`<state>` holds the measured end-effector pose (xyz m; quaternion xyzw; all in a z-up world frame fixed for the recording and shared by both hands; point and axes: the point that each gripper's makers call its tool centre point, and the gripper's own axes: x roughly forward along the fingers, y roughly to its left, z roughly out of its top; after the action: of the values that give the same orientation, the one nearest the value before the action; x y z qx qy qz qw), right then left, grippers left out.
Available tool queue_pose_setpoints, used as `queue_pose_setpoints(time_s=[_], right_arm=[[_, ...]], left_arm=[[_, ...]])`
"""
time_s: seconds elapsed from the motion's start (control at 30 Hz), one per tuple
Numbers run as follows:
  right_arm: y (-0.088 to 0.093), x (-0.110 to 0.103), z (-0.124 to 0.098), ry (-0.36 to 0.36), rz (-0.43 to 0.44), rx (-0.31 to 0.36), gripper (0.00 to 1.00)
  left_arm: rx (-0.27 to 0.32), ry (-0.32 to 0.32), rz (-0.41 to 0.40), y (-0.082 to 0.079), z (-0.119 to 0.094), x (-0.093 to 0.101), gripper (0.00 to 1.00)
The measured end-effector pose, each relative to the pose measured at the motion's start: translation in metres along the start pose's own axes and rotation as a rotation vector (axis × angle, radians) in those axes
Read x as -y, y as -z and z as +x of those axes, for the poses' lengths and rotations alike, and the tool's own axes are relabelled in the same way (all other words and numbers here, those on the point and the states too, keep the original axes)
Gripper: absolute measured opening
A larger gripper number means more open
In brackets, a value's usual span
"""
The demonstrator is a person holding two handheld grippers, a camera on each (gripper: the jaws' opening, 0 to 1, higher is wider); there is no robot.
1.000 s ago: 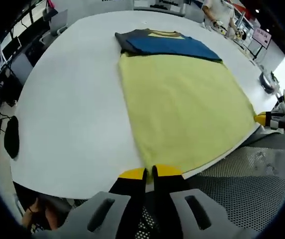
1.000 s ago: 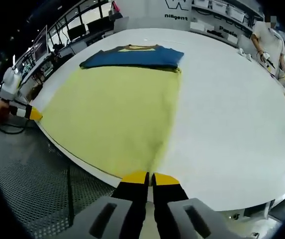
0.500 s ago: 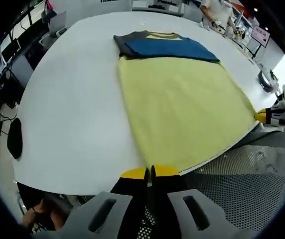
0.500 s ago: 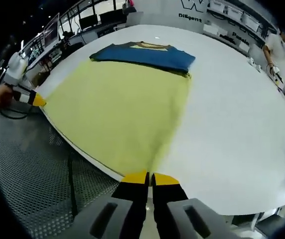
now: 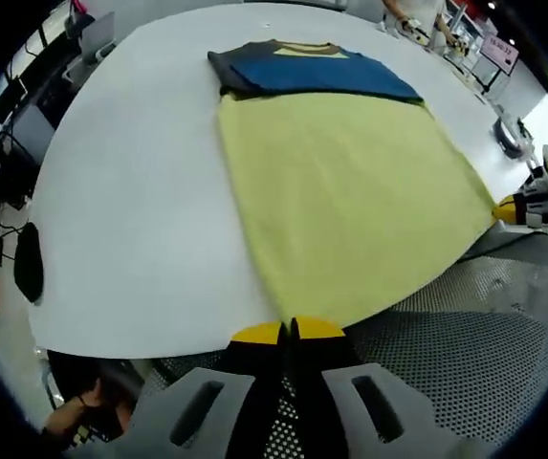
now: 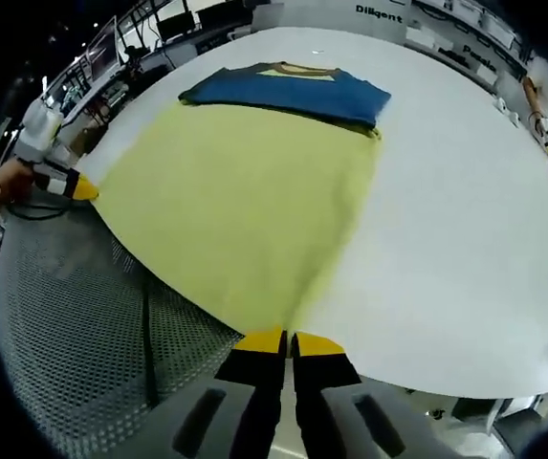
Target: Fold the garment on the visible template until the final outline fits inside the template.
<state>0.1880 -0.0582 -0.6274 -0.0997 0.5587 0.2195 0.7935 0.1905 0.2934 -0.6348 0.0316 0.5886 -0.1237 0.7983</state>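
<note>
Your left gripper (image 5: 288, 331) and right gripper (image 6: 289, 339) each pinch a near corner of the yellow template (image 5: 350, 201), jaws closed; the blue folded shirt (image 5: 312, 73) lies at its far end on the white table (image 5: 130, 210)

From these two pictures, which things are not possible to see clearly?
- The template: in both views the garment covers the table where it might lie.
- The garment's gripped corners: the left gripper and right gripper hide them, each in its own view.
- The wall lettering: right gripper view, cut by the top edge.
- The small dark thing on the table's far edge: left gripper view, too small.
</note>
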Motion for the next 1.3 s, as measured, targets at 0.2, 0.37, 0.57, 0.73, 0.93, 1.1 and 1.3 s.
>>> queue_pose_setpoints(time_s=[0.2,0.37,0.57,0.73,0.93,1.1,1.3], right_arm=[[-0.001,-0.006,-0.004,-0.004,-0.047,-0.028,0.0],[-0.013,-0.003,-0.011,-0.013,-0.008,0.009,0.0],[-0.052,0.007,-0.031,-0.001,0.054,0.173,0.0],[-0.081,0.016,-0.045,0.009,0.105,0.282,0.0],[-0.108,0.028,-0.057,0.023,0.119,0.357,0.0],[-0.132,0.041,-0.062,0.041,0.131,0.404,0.0],[-0.166,0.053,-0.068,0.03,0.166,0.461,0.0]], left_arm=[[-0.006,0.027,-0.052,0.002,-0.005,-0.003,0.05],[0.003,0.055,-0.083,-0.007,-0.011,-0.002,0.05],[0.112,0.08,-0.16,-0.044,-0.028,-0.006,0.05],[0.198,0.121,-0.239,-0.073,-0.041,-0.007,0.05],[0.291,0.104,-0.277,-0.108,-0.056,-0.022,0.05],[0.379,0.113,-0.323,-0.137,-0.063,-0.033,0.05],[0.429,0.117,-0.337,-0.167,-0.07,-0.033,0.05]])
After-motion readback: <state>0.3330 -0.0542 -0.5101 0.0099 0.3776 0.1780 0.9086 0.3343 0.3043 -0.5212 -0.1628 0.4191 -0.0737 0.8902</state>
